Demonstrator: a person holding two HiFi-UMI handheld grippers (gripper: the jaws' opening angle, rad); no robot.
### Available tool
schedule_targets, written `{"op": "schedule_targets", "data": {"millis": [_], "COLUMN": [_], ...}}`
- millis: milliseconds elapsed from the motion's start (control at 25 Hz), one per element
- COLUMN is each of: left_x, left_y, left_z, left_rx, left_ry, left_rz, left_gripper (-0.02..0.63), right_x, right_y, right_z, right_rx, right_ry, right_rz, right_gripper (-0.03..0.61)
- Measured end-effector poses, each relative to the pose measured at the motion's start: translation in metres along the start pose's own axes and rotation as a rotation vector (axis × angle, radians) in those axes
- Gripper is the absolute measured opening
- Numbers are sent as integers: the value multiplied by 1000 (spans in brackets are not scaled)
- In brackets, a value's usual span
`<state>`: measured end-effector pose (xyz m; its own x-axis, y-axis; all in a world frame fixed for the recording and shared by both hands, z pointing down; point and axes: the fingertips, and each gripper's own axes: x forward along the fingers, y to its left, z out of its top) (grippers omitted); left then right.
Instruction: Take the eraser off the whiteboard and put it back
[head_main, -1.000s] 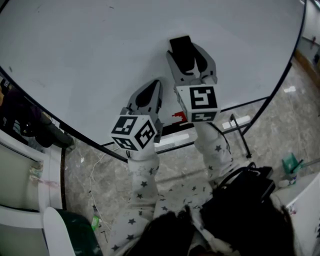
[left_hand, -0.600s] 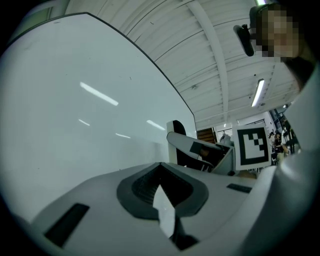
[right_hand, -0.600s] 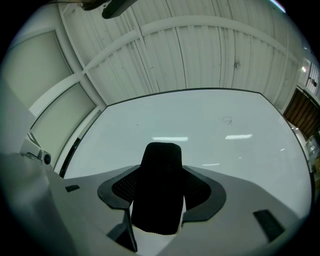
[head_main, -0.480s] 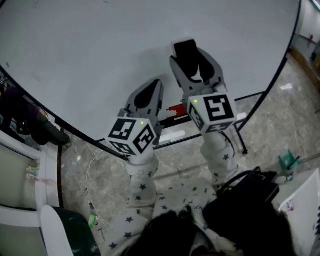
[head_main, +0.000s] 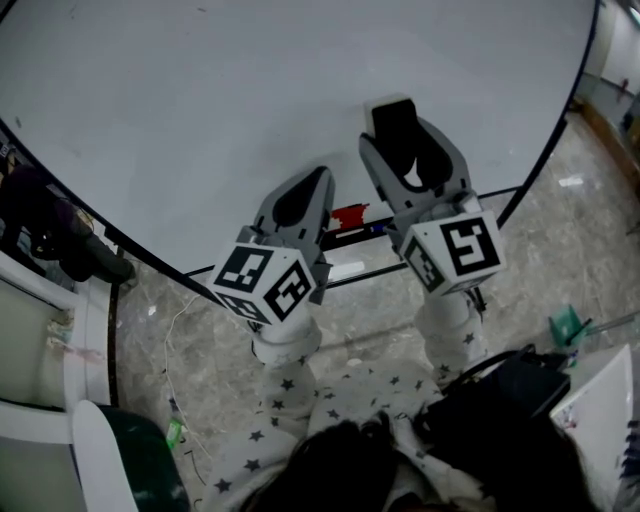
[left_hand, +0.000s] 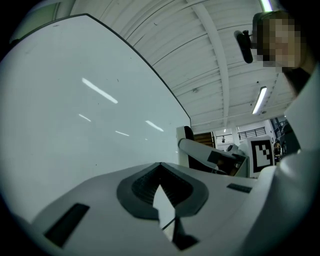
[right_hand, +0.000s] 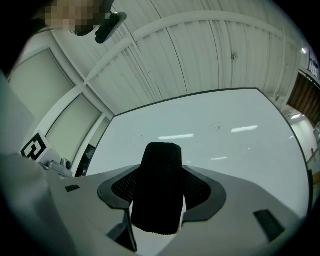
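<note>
Your right gripper (head_main: 408, 155) clamps the eraser (head_main: 393, 118) in front of the whiteboard (head_main: 200, 100) (whether it touches is unclear). Your left gripper (head_main: 318, 180), jaws together and empty, sits at the eraser's 8 o'clock.

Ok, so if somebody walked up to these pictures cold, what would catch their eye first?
Probably the big white whiteboard filling the upper part of the head view, with the right gripper held up in front of it, shut on a black rectangular eraser. Next, the left gripper beside it, jaws together and empty, and a small red object at the board's lower edge between them.
</note>
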<state>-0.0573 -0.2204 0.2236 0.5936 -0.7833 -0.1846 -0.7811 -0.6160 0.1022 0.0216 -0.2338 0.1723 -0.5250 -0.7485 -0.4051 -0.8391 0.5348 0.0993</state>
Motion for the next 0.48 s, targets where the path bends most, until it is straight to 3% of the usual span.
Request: {"op": "schedule_targets", "data": {"millis": [480], "left_x": [-2], "left_y": [-5], "left_z": [-12], "left_rx": [17], "left_ry": [60], "left_rz": [7], "left_gripper": [2], "right_x": [-7], "right_y": [5], "right_z": [-4], "right_rx": [28], "right_ry": [8], "right_rz": [19], "right_gripper": [258]}}
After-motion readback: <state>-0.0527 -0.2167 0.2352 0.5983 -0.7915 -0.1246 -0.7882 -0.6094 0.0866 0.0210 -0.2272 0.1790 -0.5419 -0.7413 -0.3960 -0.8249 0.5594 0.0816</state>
